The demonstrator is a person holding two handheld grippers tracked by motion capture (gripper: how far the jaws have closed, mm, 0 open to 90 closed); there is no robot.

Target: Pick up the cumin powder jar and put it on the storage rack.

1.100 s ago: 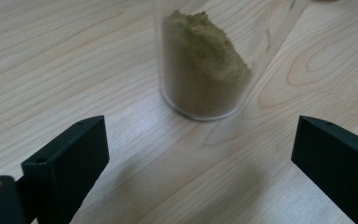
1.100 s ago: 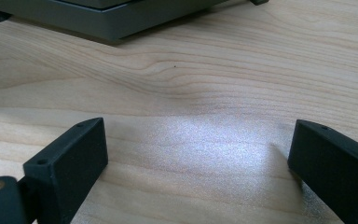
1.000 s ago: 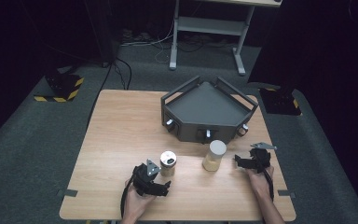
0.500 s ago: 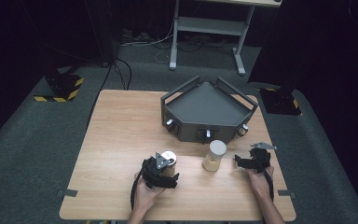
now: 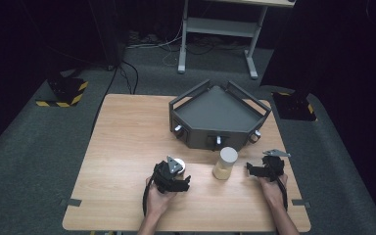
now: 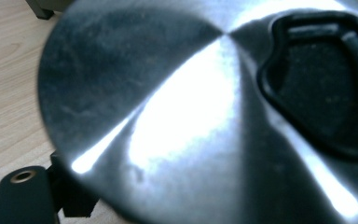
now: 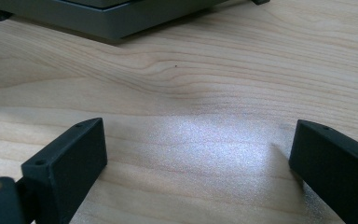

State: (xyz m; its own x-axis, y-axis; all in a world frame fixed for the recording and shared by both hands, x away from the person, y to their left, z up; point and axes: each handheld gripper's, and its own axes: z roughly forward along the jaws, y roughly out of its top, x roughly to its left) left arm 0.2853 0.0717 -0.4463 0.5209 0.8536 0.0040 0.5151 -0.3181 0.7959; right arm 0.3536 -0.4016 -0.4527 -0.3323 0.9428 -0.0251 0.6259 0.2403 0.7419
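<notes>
At the left of the tabletop point(image 5: 122, 142), the left tool point(image 5: 175, 170) sits low over a small metal can point(image 5: 181, 165) that stands upright near the front edge. The can lies straight ahead of this tool and between its jaws. In the left gripper view the can's shiny round lid point(image 6: 168, 116), with a black recessed tab towards one side, lies close under the camera, and one black jaw stands right at its rim. The jaws have just been closing with the can between them, but I cannot tell whether the pads already press on its wall. The can's long axis is vertical, so a grip across its sides should suit a straight lift.

Further right, well apart from the can, stands a pale-lidded jar point(image 5: 224, 164), just in front of the grey three-sided tray point(image 5: 196, 138).

At the far right, the right tool point(image 5: 253, 169) rests low with its jaws wide apart over bare wood and nothing between them. The jar lies to its left, nearer to it than to the left tool
</notes>
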